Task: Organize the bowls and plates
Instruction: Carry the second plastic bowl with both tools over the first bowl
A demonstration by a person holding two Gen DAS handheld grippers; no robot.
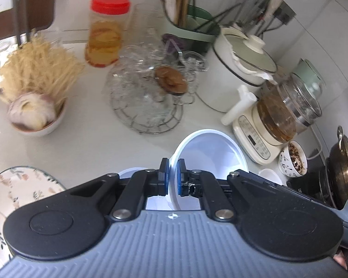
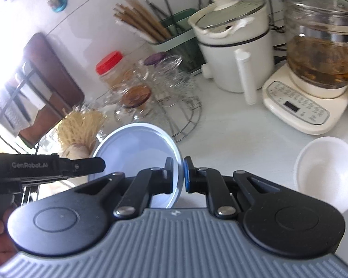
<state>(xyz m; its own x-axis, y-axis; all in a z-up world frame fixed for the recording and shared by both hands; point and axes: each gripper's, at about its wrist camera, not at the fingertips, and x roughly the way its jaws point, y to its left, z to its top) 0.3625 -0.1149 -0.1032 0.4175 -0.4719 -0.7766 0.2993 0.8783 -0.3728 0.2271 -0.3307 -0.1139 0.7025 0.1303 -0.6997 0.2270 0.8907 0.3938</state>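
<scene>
Our left gripper (image 1: 172, 177) and right gripper (image 2: 178, 176) each pinch opposite rims of one white bowl (image 2: 136, 148), tilted above the bench (image 2: 232, 125). Another empty bowl (image 2: 327, 171) sits beside the kettle (image 2: 320, 46) of brown brew.

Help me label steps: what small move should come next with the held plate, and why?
Probably carry it toward the floral plate and lower it there. The left tool and right tool are both shut on the rim of the white plate, holding it above the counter, and plates likely stack together.
</scene>
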